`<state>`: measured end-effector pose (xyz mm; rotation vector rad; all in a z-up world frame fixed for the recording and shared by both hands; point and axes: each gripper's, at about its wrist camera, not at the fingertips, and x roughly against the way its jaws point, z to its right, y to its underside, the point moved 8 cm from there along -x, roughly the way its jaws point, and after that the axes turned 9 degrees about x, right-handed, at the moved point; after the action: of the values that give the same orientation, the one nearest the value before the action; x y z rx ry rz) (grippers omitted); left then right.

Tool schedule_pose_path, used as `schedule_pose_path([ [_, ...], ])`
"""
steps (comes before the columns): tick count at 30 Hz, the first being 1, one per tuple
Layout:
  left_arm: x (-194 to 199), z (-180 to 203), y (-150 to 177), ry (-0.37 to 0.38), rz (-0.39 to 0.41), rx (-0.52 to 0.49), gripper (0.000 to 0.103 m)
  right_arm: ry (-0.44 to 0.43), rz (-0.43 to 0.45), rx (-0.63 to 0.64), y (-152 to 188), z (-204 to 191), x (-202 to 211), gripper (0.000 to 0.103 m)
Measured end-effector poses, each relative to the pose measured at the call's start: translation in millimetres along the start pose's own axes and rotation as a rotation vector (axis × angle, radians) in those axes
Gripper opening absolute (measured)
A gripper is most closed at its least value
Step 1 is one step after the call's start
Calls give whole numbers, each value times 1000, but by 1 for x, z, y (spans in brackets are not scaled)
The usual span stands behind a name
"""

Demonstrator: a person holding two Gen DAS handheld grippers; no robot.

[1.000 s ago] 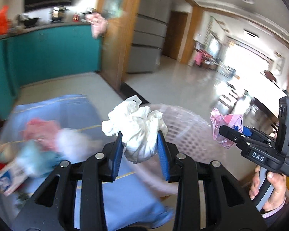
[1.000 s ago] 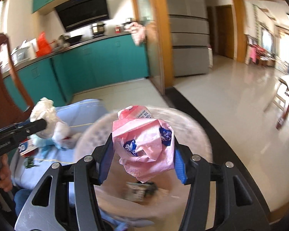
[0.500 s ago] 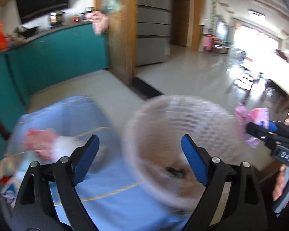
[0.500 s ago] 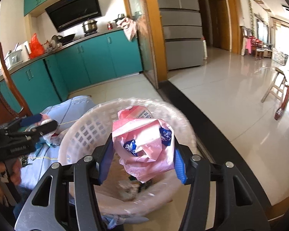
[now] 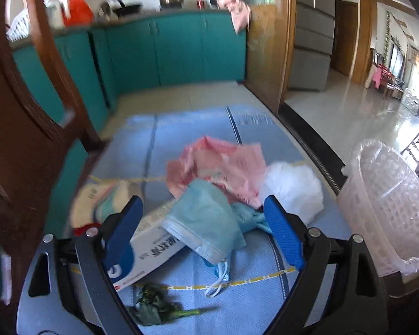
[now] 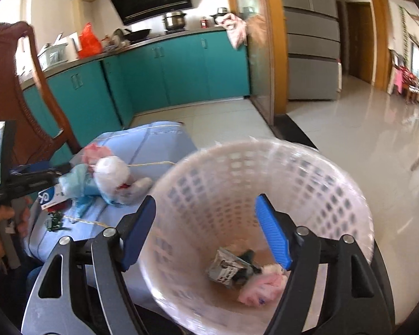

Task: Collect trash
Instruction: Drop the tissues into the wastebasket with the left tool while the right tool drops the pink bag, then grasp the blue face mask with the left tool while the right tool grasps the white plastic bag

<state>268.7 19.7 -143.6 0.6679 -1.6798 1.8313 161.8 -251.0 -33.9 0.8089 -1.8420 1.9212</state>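
Left gripper (image 5: 202, 230), jaws wide and empty, frames the face mask (image 5: 206, 223): light, floppy, best pinched mid-fold. Right gripper (image 6: 205, 231) jaws opening, empty, over the basket (image 6: 307, 167).

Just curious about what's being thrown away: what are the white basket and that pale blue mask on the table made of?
The basket looks like moulded white plastic with a matte finish: stiff walls pierced by a regular grid of holes, with a thin clear liner. The mask looks like soft non-woven fabric, matte and creased, with a white elastic loop.
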Motion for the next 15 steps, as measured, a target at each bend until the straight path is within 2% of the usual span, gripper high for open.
schedule_pose_path([
  [3, -20, 2, 7, 8, -46, -21, 86, -36, 5, 2, -9, -16, -4, 73],
  [4, -25, 2, 11, -6, -56, -39, 80, -40, 3, 6, -9, -19, -6, 73],
  [5, -28, 1, 13, -19, -65, -46, 69, -45, -1, 15, -11, -24, -9, 73],
  [6, -31, 0, 13, -30, -74, -47, 64, -48, -4, 22, -12, -28, -11, 73],
  [10, -33, -12, 18, -21, -99, -3, 36, -89, -17, 48, -19, -52, -26, 73],
  [11, -30, -15, 21, -21, -97, 4, 33, -97, -19, 54, -21, -58, -30, 73],
  [15, -5, -24, 21, 24, -46, 36, 31, -145, -24, 82, -33, -86, -48, 73],
])
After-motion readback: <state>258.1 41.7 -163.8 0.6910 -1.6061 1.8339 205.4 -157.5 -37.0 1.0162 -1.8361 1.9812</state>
